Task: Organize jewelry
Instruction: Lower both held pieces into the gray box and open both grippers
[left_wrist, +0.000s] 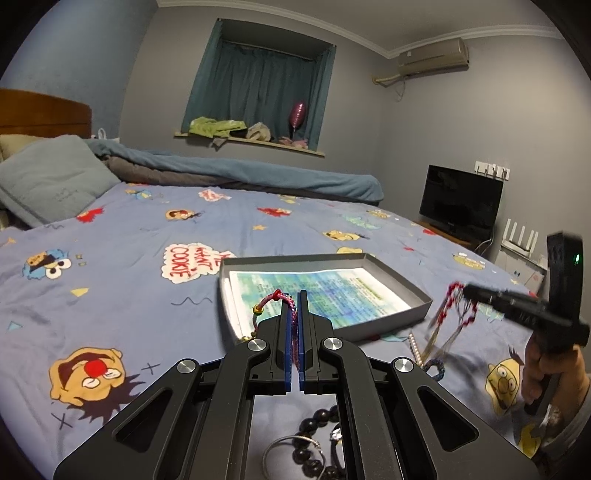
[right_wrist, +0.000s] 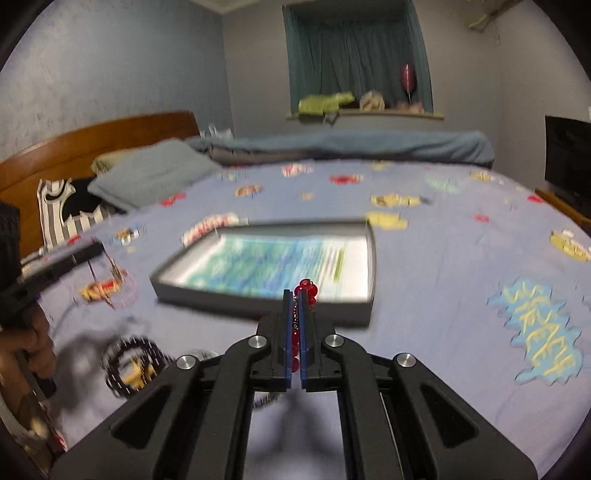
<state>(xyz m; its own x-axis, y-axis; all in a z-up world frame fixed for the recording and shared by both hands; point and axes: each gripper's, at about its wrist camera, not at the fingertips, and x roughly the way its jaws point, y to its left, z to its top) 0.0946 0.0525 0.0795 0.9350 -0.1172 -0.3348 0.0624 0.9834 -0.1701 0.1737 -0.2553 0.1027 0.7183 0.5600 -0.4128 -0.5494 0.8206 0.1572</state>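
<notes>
Bracelets in both grippers, box waiting on the bed. The left gripper (left_wrist: 295, 295) is clamped narrow on a pink braided bracelet (left_wrist: 274, 297), which loops out to the left w/ a green bead and small gold charms hanging; it hovers at the near edge of the shallow grey box (left_wrist: 417, 291). The right gripper (right_wrist: 294, 295) is pinched on a red beaded bracelet (right_wrist: 307, 290), held above the bed just short of the box's near wall, per the right wrist view. More pieces lie loose on the cartoon bedsheet (left_wrist: 122, 229): a black bead bracelet (left_wrist: 317, 421), a silver ring-shaped piece (left_wrist: 291, 448) and a pearl strand (left_wrist: 415, 349).

To do this step well, prob. carry each piece fully over the box rim before letting go, one at a time, low enough that beads don't bounce out, and apart so strands don't tangle.

Legible print: "ME WANT COOKIE" on the sheet (left_wrist: 194, 263); "STREET" in a blue burst (right_wrist: 535, 332). Box liner text too blurred to read.
</notes>
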